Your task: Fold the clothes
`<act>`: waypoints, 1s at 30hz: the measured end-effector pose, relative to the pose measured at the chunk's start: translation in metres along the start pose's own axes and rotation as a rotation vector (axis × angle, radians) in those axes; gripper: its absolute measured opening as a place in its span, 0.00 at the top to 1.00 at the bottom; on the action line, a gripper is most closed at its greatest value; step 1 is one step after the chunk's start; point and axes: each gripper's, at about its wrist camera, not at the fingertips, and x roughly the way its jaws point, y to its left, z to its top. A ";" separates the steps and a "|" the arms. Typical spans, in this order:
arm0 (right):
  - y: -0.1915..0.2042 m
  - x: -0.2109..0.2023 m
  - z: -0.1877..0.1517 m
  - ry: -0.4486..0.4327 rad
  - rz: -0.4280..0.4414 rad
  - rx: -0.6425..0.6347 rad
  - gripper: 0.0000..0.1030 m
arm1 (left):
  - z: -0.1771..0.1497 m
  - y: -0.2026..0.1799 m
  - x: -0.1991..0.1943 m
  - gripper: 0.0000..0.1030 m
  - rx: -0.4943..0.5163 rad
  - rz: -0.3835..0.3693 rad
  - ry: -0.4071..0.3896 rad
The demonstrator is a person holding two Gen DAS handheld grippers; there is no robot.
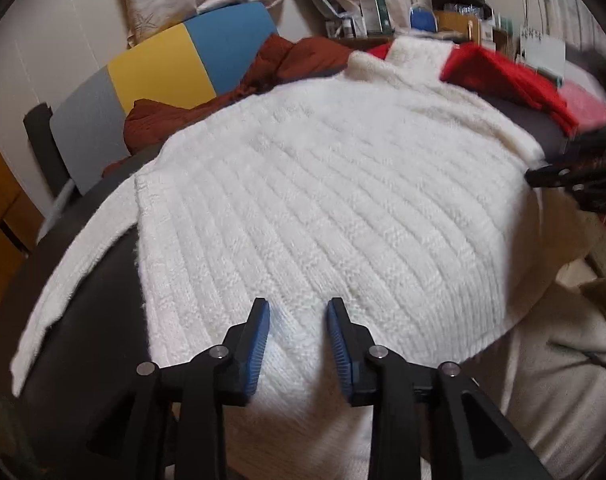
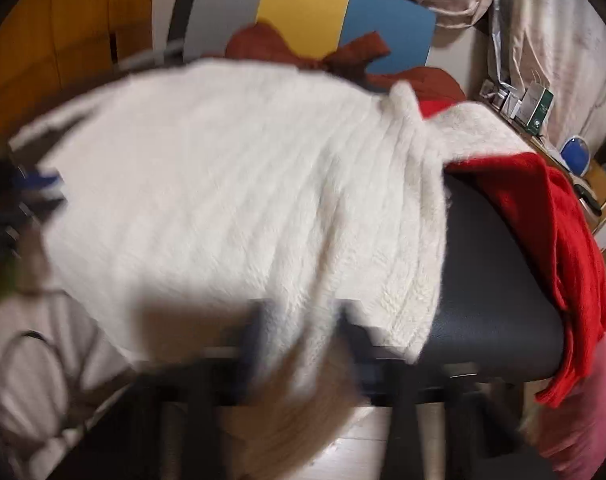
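Left claw (image 1: 299, 344) partly open over white sweater (image 1: 323, 200), holding nothing. Right claw (image 2: 303, 344) blurry, pinches sweater edge. Pull slow, keep fold flat on surface (image 2: 495, 280).

A dark bench (image 2: 499, 280) carried a white knit sweater (image 1: 323, 200); beyond the sweater lay a rust-brown garment (image 1: 271, 68), beside it a red one (image 2: 563, 232).

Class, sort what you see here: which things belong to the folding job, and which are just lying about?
In the job:
white knitted sweater
left gripper
right gripper
dark table

Lying about:
red garment
rust-brown garment
pink cloth
boxes on the shelf
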 end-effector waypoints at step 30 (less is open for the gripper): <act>0.035 0.022 0.066 0.009 0.182 0.006 0.60 | 0.010 0.033 0.007 0.84 -0.090 0.032 0.040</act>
